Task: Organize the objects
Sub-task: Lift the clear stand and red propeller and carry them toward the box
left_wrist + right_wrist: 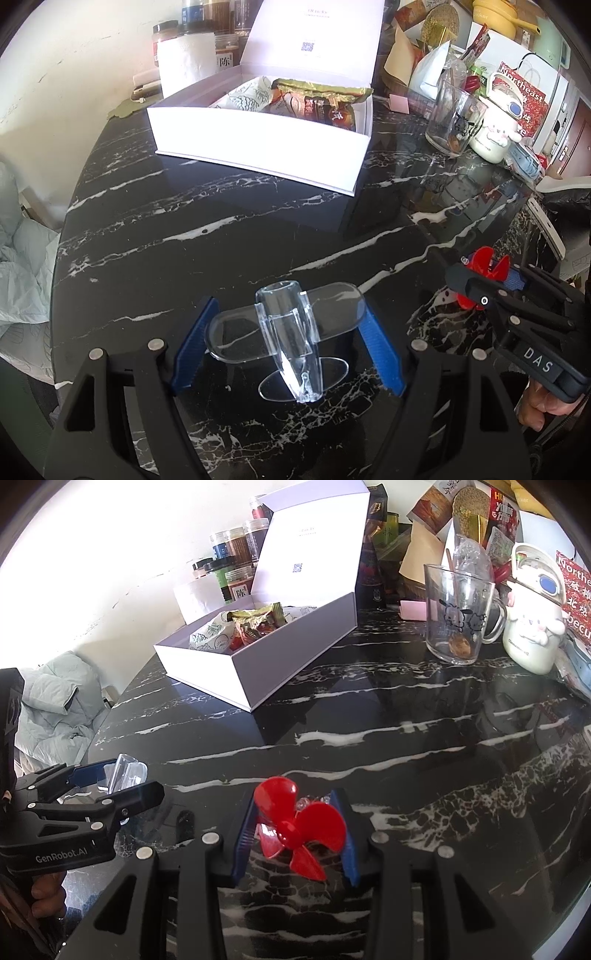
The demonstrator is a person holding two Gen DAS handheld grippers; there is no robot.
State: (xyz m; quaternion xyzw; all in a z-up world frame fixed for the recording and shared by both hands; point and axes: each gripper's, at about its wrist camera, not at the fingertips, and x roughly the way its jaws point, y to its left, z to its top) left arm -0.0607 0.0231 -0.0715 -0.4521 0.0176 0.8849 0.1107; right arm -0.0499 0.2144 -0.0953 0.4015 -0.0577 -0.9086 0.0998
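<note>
A clear plastic toy plane lies crosswise between the blue pads of my left gripper, which is shut on its wing tips just above the black marble table. To the right, my right gripper is shut on a red propeller. In the right wrist view the red propeller is pinched between both blue pads of the right gripper. My left gripper shows at the left edge with the clear plane in it.
An open white box with snack packets inside stands at the back of the table, lid raised. A glass mug and a white character mug stand at the back right among bags and jars. A person's hand grips the right handle.
</note>
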